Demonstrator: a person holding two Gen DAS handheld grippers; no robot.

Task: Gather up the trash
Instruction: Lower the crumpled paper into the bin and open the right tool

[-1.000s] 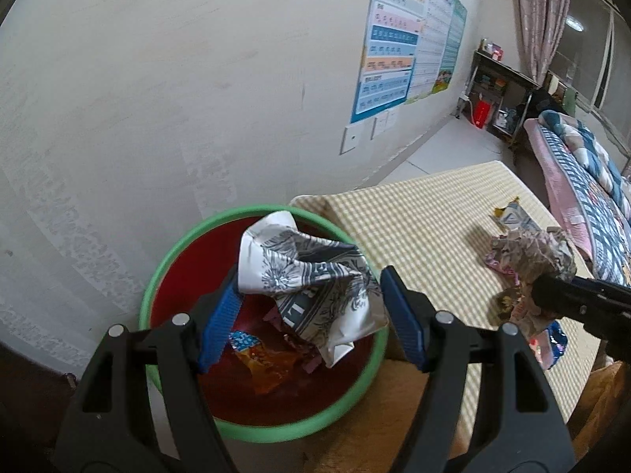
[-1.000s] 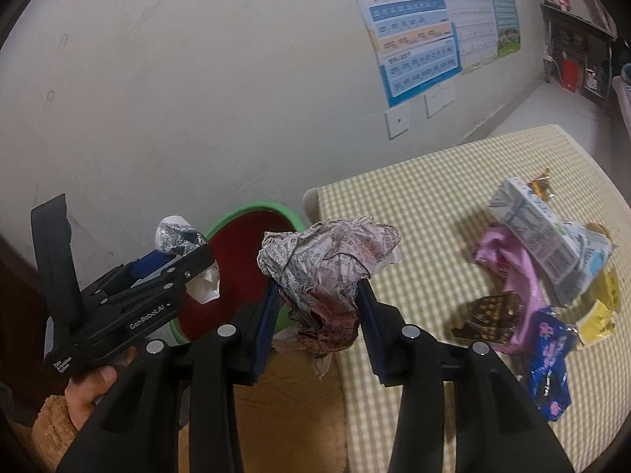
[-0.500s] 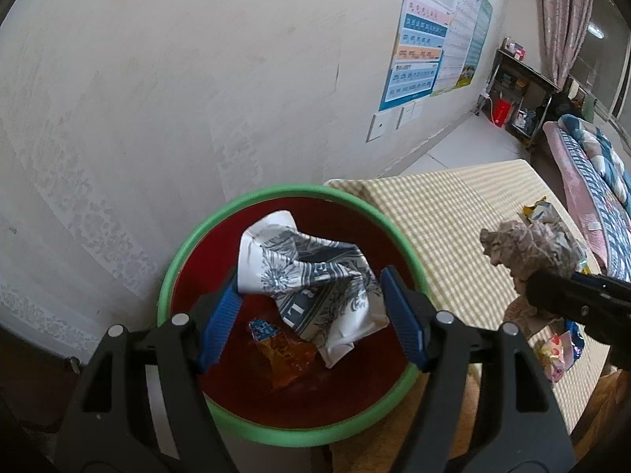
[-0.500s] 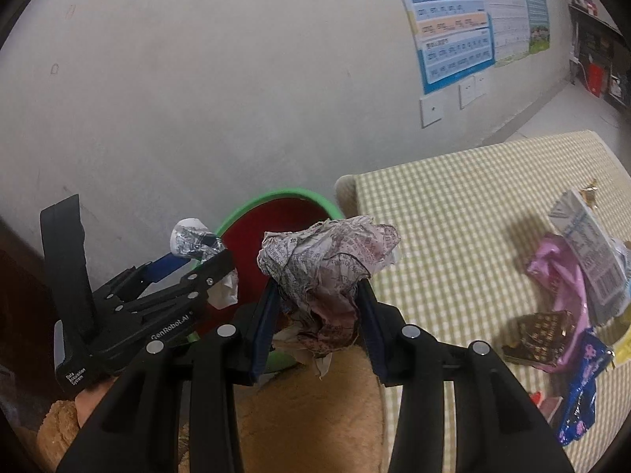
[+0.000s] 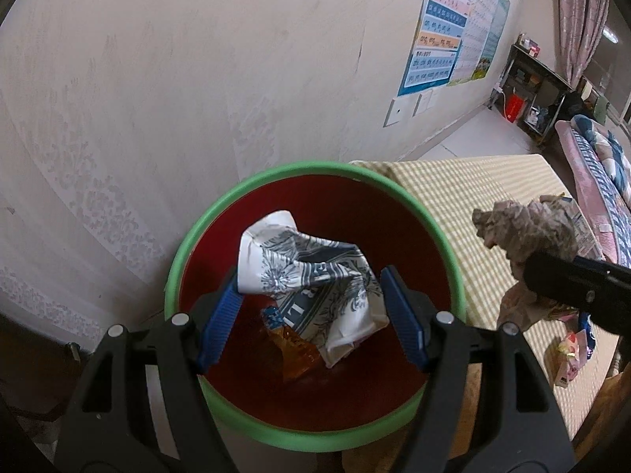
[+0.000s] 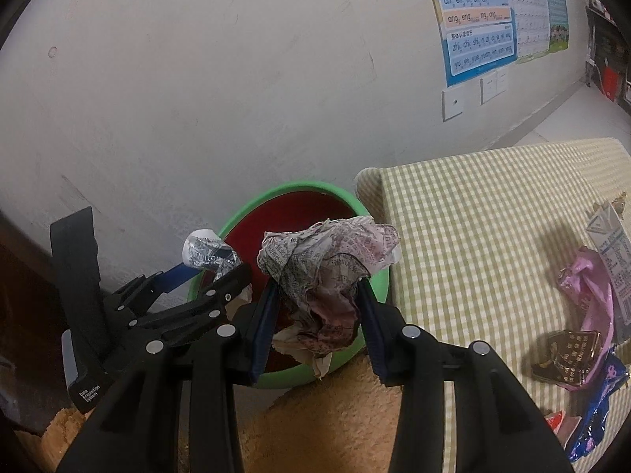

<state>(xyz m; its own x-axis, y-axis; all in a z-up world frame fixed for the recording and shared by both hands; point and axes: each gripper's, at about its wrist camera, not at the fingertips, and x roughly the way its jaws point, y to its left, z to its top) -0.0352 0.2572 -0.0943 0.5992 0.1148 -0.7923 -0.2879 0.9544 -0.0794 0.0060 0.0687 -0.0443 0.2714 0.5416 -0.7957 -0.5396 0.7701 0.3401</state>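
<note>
Both tongs now nearer bin [image 5: 179, 260] — orange wrapper [image 5: 294, 349] inside; left grips patterned paper [image 5: 311, 276], right crumpled newsprint [image 6: 331, 264].

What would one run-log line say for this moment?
left gripper: holds crumpled blue-white wrapper over green-rimmed red bin | right gripper: holds crumpled newspaper ball beside bin

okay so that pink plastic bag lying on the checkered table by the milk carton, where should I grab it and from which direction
Grip the pink plastic bag on its raised, bunched upper fold, coming down from above on the side facing the bare checkered tablecloth. It lies limp and crumpled, so a ridge gives the pads something to pinch. Its far side runs against the milk carton, and its lower end lies among other wrappers.
</note>
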